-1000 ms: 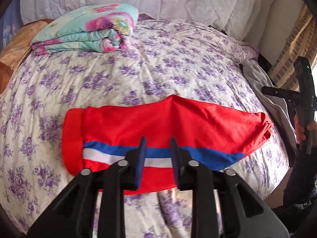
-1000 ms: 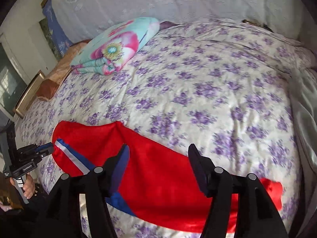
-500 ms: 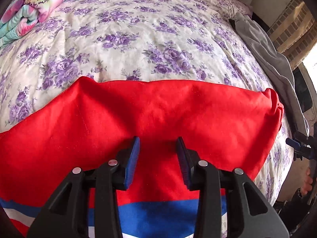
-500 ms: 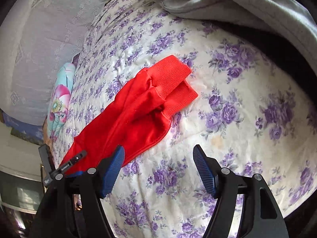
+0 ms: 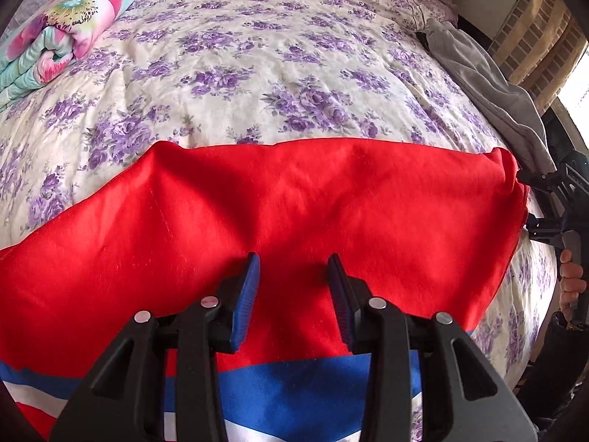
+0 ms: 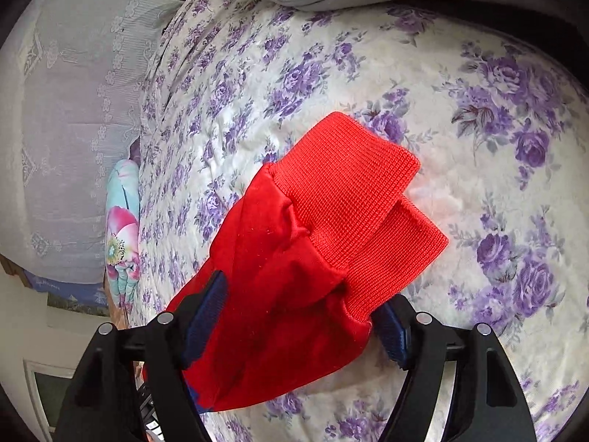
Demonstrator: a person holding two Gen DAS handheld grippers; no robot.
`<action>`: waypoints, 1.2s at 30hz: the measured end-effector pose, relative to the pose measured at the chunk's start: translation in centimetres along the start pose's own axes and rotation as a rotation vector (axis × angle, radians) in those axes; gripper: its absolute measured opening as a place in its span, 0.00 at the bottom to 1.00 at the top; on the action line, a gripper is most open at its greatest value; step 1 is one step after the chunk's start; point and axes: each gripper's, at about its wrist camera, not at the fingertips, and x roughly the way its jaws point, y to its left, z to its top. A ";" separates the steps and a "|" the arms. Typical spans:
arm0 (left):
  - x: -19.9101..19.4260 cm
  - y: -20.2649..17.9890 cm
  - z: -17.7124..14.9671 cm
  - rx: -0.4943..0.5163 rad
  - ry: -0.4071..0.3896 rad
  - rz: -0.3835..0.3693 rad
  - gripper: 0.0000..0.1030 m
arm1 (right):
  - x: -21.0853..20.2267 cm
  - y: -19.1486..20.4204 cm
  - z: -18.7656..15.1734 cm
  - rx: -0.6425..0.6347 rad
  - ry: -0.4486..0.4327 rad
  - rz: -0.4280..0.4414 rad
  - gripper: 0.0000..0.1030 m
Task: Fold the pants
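Since the earlier frame the right tool (image 6: 298,316) is moved in around the pants' (image 5: 294,221) cuff end, fingers wide, cloth between but not pinched. Left tool (image 5: 293,280) is held over mid-leg w/ a narrow gap, nothing gripped. Pants are spread flat across the bed (image 5: 257,66); open bedding lies beyond the far edge.

Bedspread (image 5: 294,73): cream with purple flower print, mildly creased, covers the whole bed. Folded quilt (image 5: 62,33): turquoise with 1 large pink bloom, rests on the bedspread at far left. Grey cloth (image 5: 489,88): crumpled, draped along the right edge of the bed. Brick wall (image 5: 533,37): far right, beyond the grey cloth. White lace curtain (image 6: 70,140): hangs behind the bed's far end in the right wrist view.
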 end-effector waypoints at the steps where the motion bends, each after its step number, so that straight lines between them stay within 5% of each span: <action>1: 0.0 0.0 0.0 0.003 -0.001 0.003 0.36 | -0.2 -0.2 -0.1 0.000 -0.005 -0.004 0.70; 7: 0.2 -0.3 -0.1 0.015 -0.007 0.015 0.37 | -0.5 -1.7 -0.1 0.001 -0.020 0.012 0.52; 9: 0.2 -0.3 -0.1 0.018 -0.009 0.016 0.37 | -0.8 -1.9 -0.6 -0.037 -0.040 -0.007 0.34; 12: 0.2 -0.2 0.0 0.018 -0.009 0.011 0.37 | -1.0 -2.0 -1.5 -0.107 -0.072 -0.025 0.26; 18: -0.5 -0.4 -0.2 -0.005 -0.026 0.009 0.36 | -0.9 -0.9 -2.8 -0.241 -0.166 -0.106 0.23; 23: -3.8 -4.4 -0.3 0.038 -0.078 -0.100 0.35 | -0.6 0.1 -3.9 -0.373 -0.234 -0.183 0.23; 25: -4.0 -7.2 0.1 0.069 -0.062 -0.152 0.26 | -0.4 0.4 -4.2 -0.411 -0.259 -0.208 0.23; 36: 3.9 -16.5 3.3 0.009 0.039 -0.141 0.04 | -0.6 -0.3 -4.4 -0.425 -0.289 -0.153 0.24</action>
